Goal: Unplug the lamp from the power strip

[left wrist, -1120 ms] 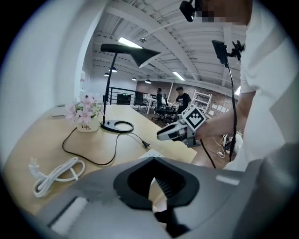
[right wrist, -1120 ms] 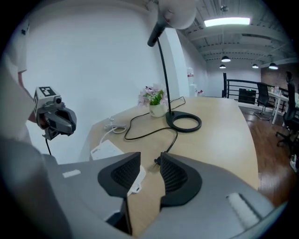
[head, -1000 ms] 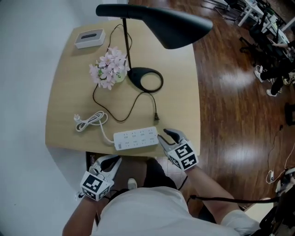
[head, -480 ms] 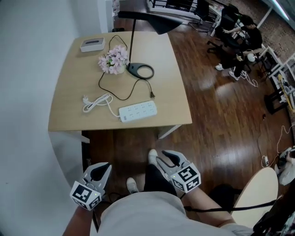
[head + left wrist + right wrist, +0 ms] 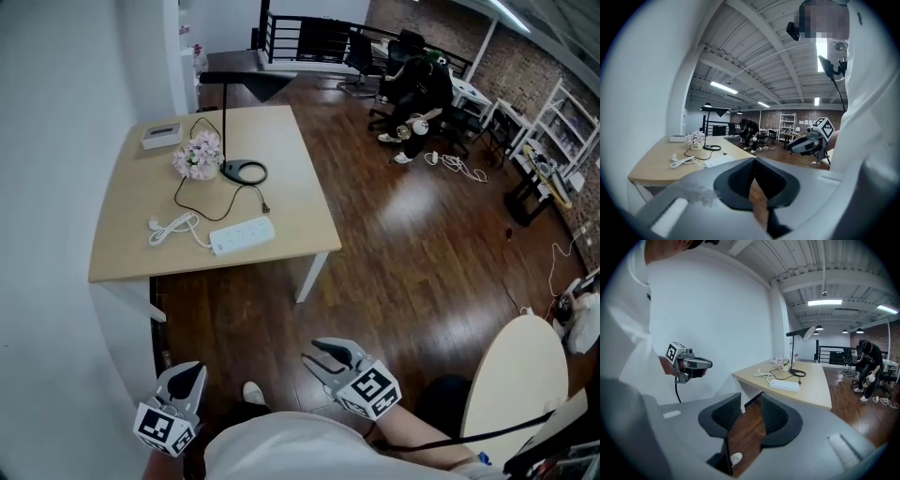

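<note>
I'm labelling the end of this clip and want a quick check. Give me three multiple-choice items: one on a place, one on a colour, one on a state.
1. Where does the white rectangular power strip lie?
A) on the light wooden table, near the person's side
B) on the floor
C) on a chair

2. What colour is the desk lamp?
A) white
B) black
C) red

3. The lamp's plug is:
A) in the strip
B) hanging off the table
C) loose on the table

Answers: A, the strip rests on the tabletop; B, the lamp's base and stem are black; C, the plug lies apart from the strip.

Power strip sockets too small to tell; round table cut off at bottom edge
</note>
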Available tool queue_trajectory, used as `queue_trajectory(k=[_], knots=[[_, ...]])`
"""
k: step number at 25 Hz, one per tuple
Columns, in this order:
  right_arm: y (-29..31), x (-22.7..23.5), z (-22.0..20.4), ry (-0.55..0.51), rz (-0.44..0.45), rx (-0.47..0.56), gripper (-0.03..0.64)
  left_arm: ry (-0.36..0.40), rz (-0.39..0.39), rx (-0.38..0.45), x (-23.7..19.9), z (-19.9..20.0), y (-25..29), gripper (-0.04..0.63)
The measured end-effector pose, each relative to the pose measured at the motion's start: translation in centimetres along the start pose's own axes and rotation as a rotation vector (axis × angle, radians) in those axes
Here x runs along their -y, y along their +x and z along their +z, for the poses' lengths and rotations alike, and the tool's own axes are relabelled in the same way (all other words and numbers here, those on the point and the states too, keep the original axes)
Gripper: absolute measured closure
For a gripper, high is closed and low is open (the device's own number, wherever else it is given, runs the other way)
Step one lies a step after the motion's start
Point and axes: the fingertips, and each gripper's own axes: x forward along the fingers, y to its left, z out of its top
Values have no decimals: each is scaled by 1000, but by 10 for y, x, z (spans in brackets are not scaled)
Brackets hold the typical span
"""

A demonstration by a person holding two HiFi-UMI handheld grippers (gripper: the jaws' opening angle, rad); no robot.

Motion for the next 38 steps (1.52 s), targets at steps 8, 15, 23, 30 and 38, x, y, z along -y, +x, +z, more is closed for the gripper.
queue_trajectory(k=[8, 15, 23, 30, 38], knots=[[-121, -52, -56, -8, 52, 1, 477, -8, 28, 10, 130, -5, -39, 589], [-177, -77, -75, 13, 29, 39, 477, 6, 3, -30, 183, -15, -68, 571], [-191, -118, -76, -3, 10, 44, 477, 12, -39, 8, 203, -12, -98, 565], [-178, -164, -67, -17, 14, 52, 479, 15, -56, 34, 205, -17, -138, 561], [-162, -200, -59, -19, 16, 46, 479, 7, -63, 24, 191, -30, -173, 560]])
